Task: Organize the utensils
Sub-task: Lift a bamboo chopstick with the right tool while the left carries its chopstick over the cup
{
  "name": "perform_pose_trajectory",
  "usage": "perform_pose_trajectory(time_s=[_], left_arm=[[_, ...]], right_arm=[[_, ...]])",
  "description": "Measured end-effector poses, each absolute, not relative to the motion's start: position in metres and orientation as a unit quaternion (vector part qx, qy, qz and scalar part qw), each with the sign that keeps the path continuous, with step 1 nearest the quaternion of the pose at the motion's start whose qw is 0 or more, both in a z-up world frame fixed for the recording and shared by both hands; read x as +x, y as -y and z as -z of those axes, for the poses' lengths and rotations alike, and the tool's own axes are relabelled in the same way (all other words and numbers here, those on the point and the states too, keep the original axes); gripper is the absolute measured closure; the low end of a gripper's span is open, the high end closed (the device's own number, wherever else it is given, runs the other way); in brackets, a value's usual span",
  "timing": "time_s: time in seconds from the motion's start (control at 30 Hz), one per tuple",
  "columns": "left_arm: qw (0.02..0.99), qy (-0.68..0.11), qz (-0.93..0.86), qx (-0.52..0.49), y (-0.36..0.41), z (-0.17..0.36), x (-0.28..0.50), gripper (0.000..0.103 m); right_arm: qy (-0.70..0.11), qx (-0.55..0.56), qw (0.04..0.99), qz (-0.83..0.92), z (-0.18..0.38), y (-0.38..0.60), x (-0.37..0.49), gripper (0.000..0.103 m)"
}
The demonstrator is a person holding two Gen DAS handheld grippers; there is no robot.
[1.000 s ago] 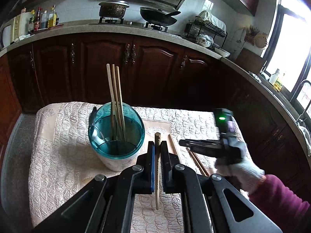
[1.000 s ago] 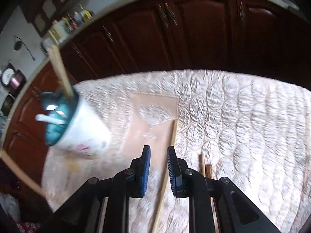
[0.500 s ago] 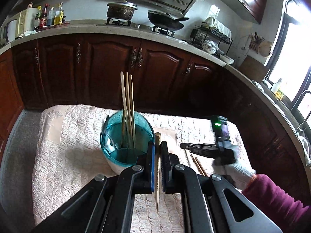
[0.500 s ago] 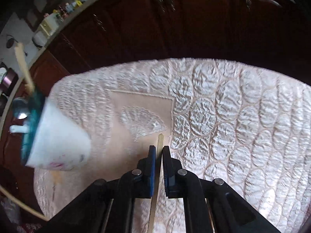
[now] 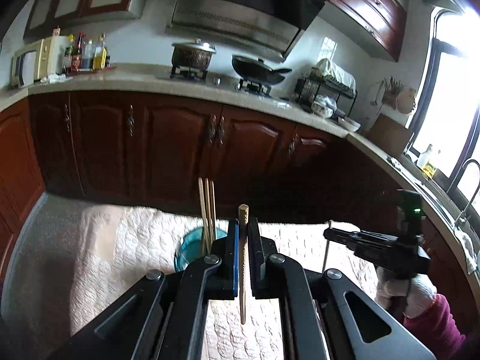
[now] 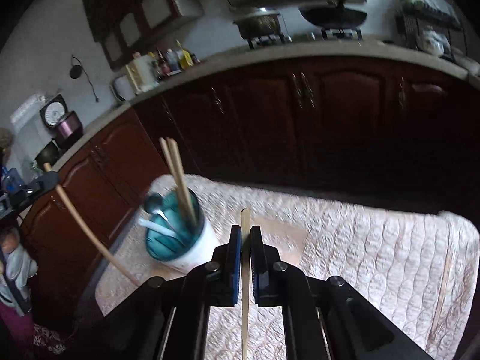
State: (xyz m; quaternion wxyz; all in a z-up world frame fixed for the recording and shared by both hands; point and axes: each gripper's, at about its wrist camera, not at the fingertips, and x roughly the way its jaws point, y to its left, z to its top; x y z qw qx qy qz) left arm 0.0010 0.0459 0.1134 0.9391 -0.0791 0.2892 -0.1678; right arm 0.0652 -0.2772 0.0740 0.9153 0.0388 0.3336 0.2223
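Two chopsticks were held, one clamped in each hand-held gripper: the left hand-held gripper (image 5: 243, 258) gripped one chopstick (image 5: 243, 270); the right hand-held gripper (image 6: 245, 258) had just closed on another chopstick (image 6: 245, 270) and lifted it off the quilted worktop (image 6: 375, 255), ready for the teal utensil cup (image 6: 177, 240) at near left.

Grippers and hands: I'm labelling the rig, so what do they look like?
Both the left gripper and right gripper are matte black frames with silver pivot bolts and blue finger pads. The right one carries a green indicator light. Its hand wears a white knit glove and maroon sleeve.
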Motion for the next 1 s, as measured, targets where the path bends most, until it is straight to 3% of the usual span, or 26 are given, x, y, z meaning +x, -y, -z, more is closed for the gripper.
perform_pose_trajectory(time_s=[0.23, 0.57, 0.77, 1.0], left_arm=[[0.955, -0.258, 0.131, -0.064, -0.052, -0.138, 0.022, 0.098], [0.964, -0.250, 0.085, -0.039, -0.052, -0.127, 0.062, 0.098], [0.960, -0.266, 0.078, -0.028, -0.048, -0.105, 0.079, 0.098], [0.951, -0.296, 0.083, -0.020, -0.040, -0.074, 0.089, 0.098]], right_arm=[[-0.267, 0.039, 0.932, -0.243, -0.135, 0.242, 0.065, 0.096], [-0.226, 0.052, 0.940, -0.250, -0.163, 0.179, 0.116, 0.096], [-0.210, 0.037, 0.949, -0.234, -0.149, 0.149, 0.151, 0.096], [-0.253, 0.029, 0.938, -0.235, -0.097, 0.133, 0.173, 0.096]])
